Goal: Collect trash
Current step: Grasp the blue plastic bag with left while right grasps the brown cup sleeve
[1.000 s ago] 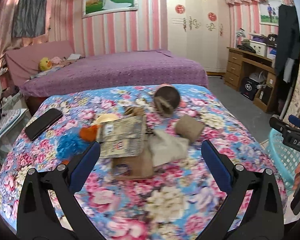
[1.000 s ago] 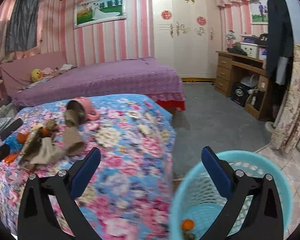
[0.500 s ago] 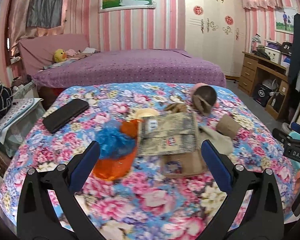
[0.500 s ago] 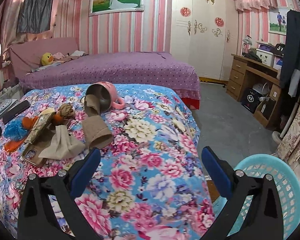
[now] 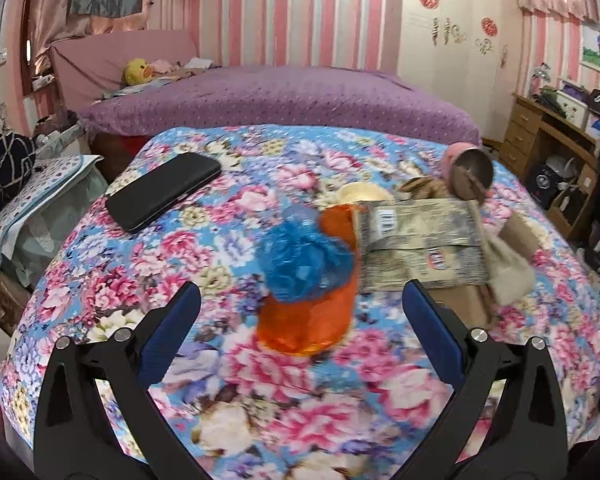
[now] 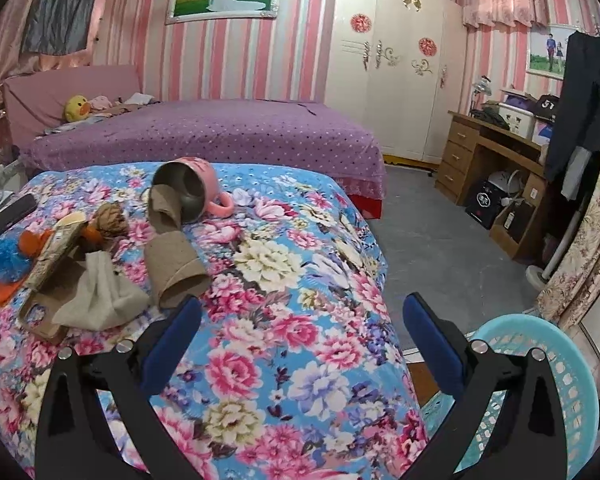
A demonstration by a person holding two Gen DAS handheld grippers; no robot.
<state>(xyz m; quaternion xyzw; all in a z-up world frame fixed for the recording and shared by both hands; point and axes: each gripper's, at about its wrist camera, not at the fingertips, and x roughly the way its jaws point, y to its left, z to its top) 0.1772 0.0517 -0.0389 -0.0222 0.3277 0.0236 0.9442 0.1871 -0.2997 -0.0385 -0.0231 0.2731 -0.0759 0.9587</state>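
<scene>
Far left on the floral bedspread point(image 5: 100, 280), a black phone point(image 5: 162, 192) lying flat, well apart from the rest. Ahead of the left gripper point(image 5: 300, 320), fingers spread wide and holding nothing: a crumpled blue wrapper point(image 5: 304, 260) resting on an orange wrapper point(image 5: 308, 320). Just right, touching these, a printed flat packet point(image 5: 420, 244), beige cloth point(image 6: 100, 296) and cardboard tubes point(image 6: 176, 268) (one poking from a tipped pink mug point(image 6: 188, 192)). Right gripper point(image 6: 300, 324) likewise released, empty, over the bed edge. Far right, beside the bed, a turquoise basket point(image 6: 560, 360) on the floor.
</scene>
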